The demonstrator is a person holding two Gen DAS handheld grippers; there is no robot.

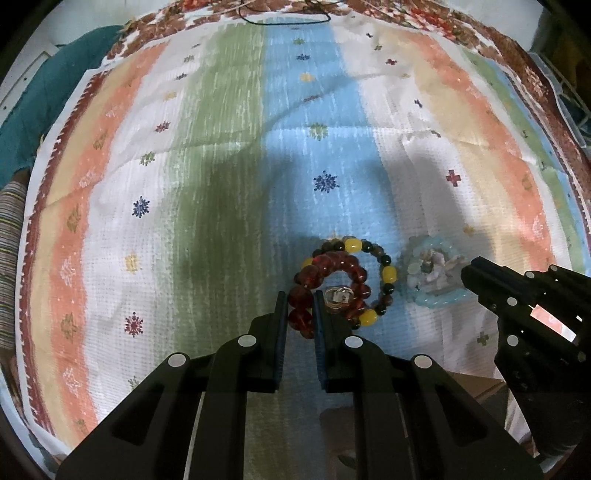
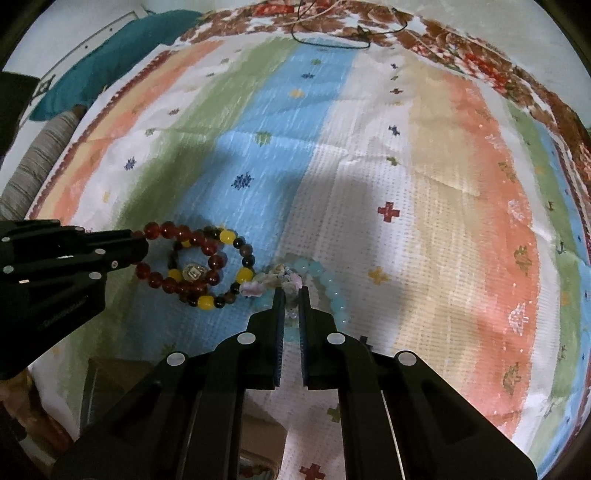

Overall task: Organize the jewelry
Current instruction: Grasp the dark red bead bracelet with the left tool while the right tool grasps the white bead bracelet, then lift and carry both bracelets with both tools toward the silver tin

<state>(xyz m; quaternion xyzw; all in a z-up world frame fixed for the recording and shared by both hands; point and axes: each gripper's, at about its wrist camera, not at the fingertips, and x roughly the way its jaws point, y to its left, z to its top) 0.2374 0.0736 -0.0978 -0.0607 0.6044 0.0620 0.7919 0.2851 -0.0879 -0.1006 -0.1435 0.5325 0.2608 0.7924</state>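
Observation:
A dark red bead bracelet (image 1: 341, 271) lies on the striped cloth, overlapping a dark-and-yellow bead bracelet (image 1: 388, 275), with a small clear ring piece (image 1: 338, 297) inside it. My left gripper (image 1: 300, 301) is shut on the red bracelet's near beads. A pale blue bead bracelet (image 1: 436, 299) with a shell-like bracelet (image 1: 430, 267) lies to the right. My right gripper (image 2: 291, 295) is shut on the pale blue bracelet (image 2: 334, 291) beside the shell cluster (image 2: 273, 282). The red bracelet (image 2: 177, 234) and left gripper (image 2: 142, 245) show in the right wrist view.
The striped cloth (image 1: 221, 147) covers the surface. A black cord (image 1: 284, 20) lies at the far edge on a floral cloth (image 2: 461, 48). A teal cushion (image 1: 44, 96) sits far left. A brown box (image 2: 110, 384) lies below the cloth's near edge.

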